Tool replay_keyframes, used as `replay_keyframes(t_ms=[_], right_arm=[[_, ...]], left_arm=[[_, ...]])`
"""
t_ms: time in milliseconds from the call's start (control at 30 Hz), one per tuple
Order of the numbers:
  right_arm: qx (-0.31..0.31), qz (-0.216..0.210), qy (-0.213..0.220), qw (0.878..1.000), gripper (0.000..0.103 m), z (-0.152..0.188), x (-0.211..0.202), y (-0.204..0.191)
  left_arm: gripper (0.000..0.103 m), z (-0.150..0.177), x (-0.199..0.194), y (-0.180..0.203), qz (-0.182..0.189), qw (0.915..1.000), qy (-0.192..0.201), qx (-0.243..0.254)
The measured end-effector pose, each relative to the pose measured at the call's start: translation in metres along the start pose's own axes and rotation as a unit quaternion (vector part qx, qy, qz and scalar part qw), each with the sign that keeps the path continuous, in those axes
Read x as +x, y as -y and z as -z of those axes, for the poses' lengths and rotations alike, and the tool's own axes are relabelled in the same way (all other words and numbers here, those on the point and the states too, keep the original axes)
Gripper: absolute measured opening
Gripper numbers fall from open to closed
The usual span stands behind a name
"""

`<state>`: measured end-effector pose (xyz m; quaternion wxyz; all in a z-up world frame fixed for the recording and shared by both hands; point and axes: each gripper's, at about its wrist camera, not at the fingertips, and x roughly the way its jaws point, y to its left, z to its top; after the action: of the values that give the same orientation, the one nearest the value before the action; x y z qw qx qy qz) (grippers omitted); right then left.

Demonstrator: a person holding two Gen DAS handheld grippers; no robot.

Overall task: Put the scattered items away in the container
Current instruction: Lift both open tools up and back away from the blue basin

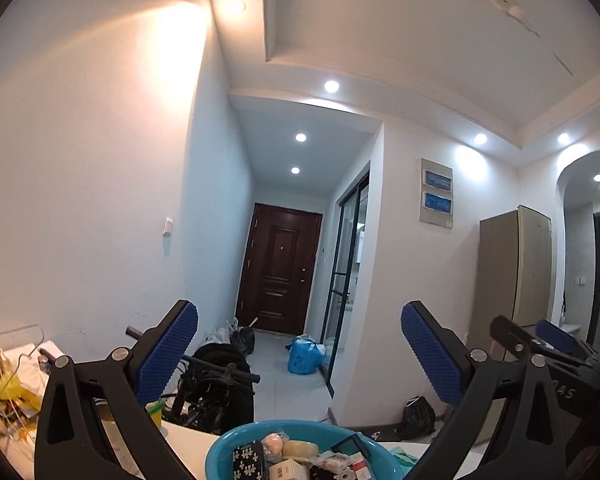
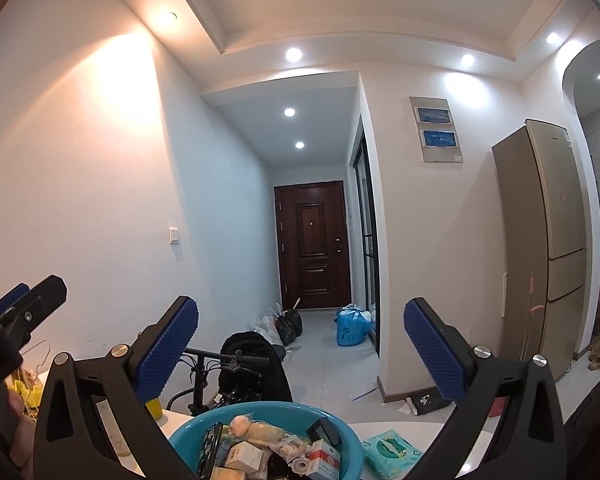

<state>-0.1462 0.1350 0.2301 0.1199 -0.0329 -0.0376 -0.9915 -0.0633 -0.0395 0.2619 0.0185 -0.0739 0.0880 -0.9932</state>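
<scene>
A blue plastic basin (image 1: 224, 446) (image 2: 342, 426) stands on the white table at the bottom of both views. It holds several small items: boxes, a black patterned pack, wrapped snacks and a black box. My left gripper (image 1: 299, 344) hangs open above the basin, raised and pointing down the hallway, nothing between its blue pads. My right gripper (image 2: 301, 340) is likewise open and empty above the basin. A green tissue pack (image 2: 392, 454) lies on the table just right of the basin. Each gripper shows at the edge of the other's view.
Yellow bags and clutter (image 1: 4, 392) sit on the table at the left by a clear stand. Beyond the table are a black bicycle and backpack (image 2: 252, 364), bags on the floor (image 2: 352, 326), a brown door (image 2: 314, 244) and a tall fridge (image 2: 548, 240).
</scene>
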Motion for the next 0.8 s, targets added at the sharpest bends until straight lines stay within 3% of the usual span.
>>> replay_keyframes(t_ms=[233, 467, 667, 800], right_arm=[[0.013, -0.007, 0.006, 1.0, 0.103, -0.002, -0.029, 0.011], [-0.01, 0.012, 0.01, 1.0, 0.103, -0.002, -0.053, 0.008], [-0.013, -0.003, -0.012, 1.0, 0.103, 0.001, -0.067, 0.009], [-0.008, -0.002, -0.016, 1.0, 0.103, 0.008, -0.075, 0.015]], left_arm=[[0.103, -0.003, -0.008, 0.001, -0.003, 0.9994, -0.033, 0.011], [0.103, 0.003, -0.04, 0.021, -0.031, 0.9979, -0.018, 0.053], [0.103, 0.001, -0.056, 0.014, 0.001, 0.9993, -0.024, 0.029], [0.103, 0.005, -0.064, 0.01, -0.001, 0.9993, -0.025, 0.028]])
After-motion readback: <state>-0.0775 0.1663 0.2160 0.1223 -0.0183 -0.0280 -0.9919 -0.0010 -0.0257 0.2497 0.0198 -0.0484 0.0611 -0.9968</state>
